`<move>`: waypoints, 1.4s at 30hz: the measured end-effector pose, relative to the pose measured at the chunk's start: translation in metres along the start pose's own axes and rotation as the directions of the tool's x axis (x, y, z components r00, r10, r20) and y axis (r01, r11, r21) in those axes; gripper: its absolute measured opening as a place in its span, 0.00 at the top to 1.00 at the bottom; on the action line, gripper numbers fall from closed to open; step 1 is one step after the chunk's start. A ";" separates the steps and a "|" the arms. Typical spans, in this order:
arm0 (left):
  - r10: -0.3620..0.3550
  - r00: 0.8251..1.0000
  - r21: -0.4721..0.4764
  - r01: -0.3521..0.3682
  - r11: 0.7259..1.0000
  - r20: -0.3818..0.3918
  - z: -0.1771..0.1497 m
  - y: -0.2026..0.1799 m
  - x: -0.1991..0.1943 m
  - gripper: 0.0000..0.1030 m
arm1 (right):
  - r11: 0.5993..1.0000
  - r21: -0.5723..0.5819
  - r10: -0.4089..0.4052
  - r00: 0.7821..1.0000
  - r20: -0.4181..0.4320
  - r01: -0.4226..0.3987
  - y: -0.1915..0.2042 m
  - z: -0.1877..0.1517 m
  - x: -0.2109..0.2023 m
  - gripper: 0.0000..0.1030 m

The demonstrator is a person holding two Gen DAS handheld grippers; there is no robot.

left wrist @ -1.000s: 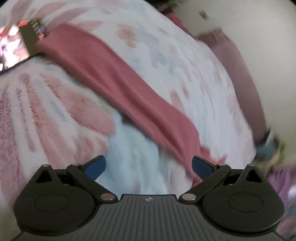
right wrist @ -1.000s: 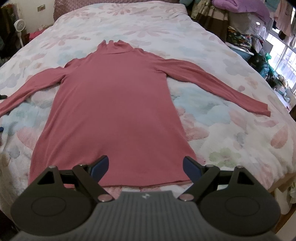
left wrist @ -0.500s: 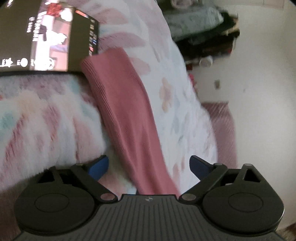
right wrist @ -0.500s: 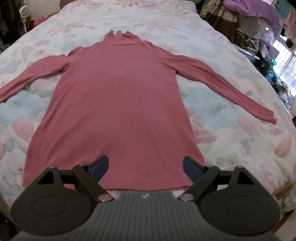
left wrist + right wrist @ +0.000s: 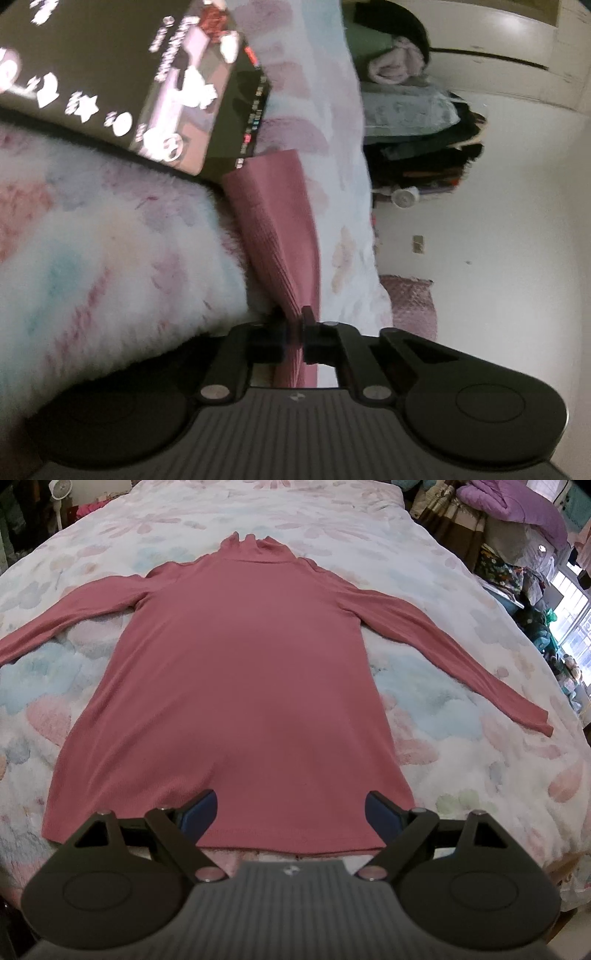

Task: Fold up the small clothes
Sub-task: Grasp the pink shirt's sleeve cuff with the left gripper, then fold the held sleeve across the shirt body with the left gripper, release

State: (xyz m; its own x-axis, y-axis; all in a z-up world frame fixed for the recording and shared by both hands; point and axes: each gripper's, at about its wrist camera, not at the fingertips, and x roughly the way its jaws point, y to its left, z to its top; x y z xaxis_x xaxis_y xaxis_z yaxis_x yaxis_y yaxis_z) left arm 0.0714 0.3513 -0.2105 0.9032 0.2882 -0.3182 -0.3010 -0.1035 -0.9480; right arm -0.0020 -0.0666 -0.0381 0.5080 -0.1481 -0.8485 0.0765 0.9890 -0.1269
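Note:
A pink long-sleeved turtleneck top (image 5: 240,686) lies flat, face up, on a flowered bedspread (image 5: 461,775), sleeves spread to both sides. In the left wrist view my left gripper (image 5: 294,325) is shut on the top's left sleeve (image 5: 280,236), pinching the fabric a little short of the cuff, which lies against a lit tablet. My right gripper (image 5: 291,812) hovers open over the top's bottom hem (image 5: 295,843), with nothing between its fingers.
A dark tablet (image 5: 122,85) with a lit screen lies on the bed beside the sleeve cuff. Piles of clothes (image 5: 517,535) stand along the bed's right side. A small fan (image 5: 61,487) stands at the far left, and folded laundry (image 5: 406,107) is stacked by the wall.
My left gripper came down along the sleeve, rolled, and closed on the fabric; it was open before. The right gripper crept slightly closer to the hem and stayed open.

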 end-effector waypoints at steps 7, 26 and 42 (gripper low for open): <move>-0.017 0.999 0.092 0.020 0.996 -0.032 -0.006 -0.028 0.002 0.95 | 0.999 0.032 0.011 1.000 -0.018 -0.011 -0.006 -0.004 0.006 0.19; -0.048 0.784 0.718 0.589 0.371 -0.619 -0.318 -0.232 -0.004 0.95 | 0.965 0.261 0.004 0.998 -0.060 0.012 -0.102 -0.019 0.044 0.19; 0.388 0.694 0.772 0.630 0.080 -0.606 -0.518 -0.126 -0.005 0.95 | 0.905 0.422 -0.015 0.994 -0.104 0.058 -0.190 -0.051 0.086 0.19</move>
State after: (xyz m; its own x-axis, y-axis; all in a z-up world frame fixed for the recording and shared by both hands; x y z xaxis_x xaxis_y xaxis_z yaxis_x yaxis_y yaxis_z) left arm 0.2633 -0.1299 -0.0861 0.6958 -0.4173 -0.5845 0.3085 0.9086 -0.2815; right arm -0.0164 -0.2674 -0.1125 0.4147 -0.1619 -0.8954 0.4608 0.8859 0.0532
